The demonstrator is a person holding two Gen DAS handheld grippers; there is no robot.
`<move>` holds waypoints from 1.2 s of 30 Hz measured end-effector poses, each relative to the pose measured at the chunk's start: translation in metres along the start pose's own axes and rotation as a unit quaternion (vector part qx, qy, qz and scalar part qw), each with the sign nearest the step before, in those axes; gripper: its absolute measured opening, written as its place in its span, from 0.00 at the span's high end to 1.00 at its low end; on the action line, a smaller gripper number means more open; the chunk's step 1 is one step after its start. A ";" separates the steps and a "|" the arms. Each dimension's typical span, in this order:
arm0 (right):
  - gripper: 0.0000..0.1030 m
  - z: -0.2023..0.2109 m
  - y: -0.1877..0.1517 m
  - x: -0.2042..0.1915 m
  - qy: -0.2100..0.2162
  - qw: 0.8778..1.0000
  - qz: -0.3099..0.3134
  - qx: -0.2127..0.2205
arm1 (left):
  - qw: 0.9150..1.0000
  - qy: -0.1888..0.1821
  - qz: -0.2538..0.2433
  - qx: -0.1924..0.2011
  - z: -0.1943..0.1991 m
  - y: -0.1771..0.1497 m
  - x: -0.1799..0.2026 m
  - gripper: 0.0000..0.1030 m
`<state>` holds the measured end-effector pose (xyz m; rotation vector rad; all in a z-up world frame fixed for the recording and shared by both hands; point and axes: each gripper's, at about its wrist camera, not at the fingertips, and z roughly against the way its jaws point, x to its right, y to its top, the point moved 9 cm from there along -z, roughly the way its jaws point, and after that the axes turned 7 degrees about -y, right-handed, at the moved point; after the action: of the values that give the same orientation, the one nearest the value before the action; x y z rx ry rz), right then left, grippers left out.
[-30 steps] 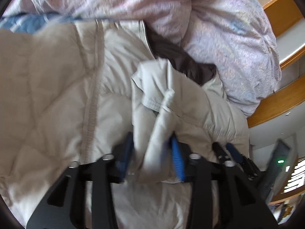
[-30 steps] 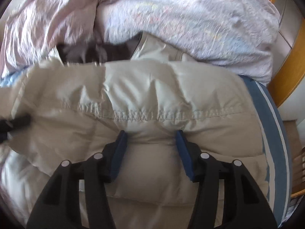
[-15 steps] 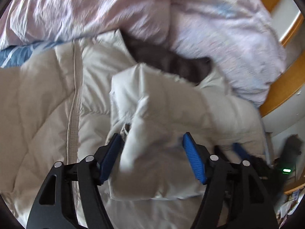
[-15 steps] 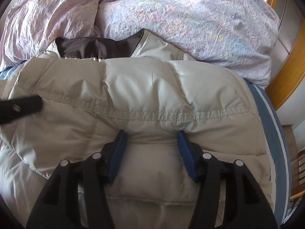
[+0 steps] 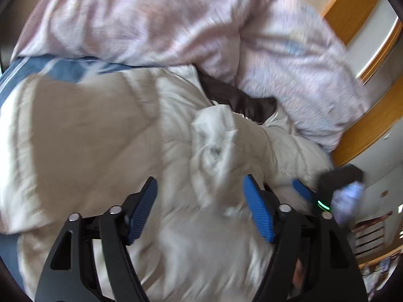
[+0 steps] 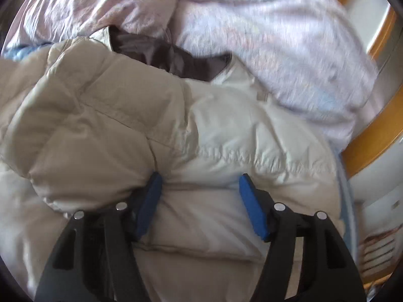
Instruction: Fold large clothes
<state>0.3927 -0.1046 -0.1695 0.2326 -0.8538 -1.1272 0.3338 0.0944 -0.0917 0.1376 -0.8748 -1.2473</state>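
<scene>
A beige quilted down jacket (image 5: 100,138) lies spread on the bed, its dark lining (image 5: 239,100) showing at the collar. Its sleeve cuff (image 5: 214,136) rests folded across the chest. My left gripper (image 5: 199,201) hovers above that sleeve, jaws wide and still opening, pads clear of the cloth. In the right wrist view the jacket (image 6: 226,130) fills the frame, a folded part bulging at the left. My right gripper (image 6: 199,196) is opening with a puffy panel between its loosened pads. One of the right gripper's blue fingers (image 5: 302,191) shows at the jacket's right edge.
A crumpled pale floral duvet (image 5: 151,20) is heaped behind the jacket, touching its collar. A blue striped sheet (image 5: 63,68) shows at the left. The wooden bed frame (image 5: 365,130) runs along the right edge, with the room's floor and furniture beyond.
My left gripper let go of the sleeve, spread its jaws and drew back upward; the sleeve now lies on the jacket. My right gripper's jaws widened and the hand rolled.
</scene>
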 end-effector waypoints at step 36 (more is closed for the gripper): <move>0.28 0.102 0.003 0.038 0.171 0.975 -0.142 0.014 | 0.832 0.066 0.469 0.289 0.245 -0.092 -0.330 0.89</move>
<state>0.3298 -0.1108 -0.0813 0.5692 -0.5383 -1.2948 0.0902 0.4347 -0.1404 0.2342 -0.9906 -0.0274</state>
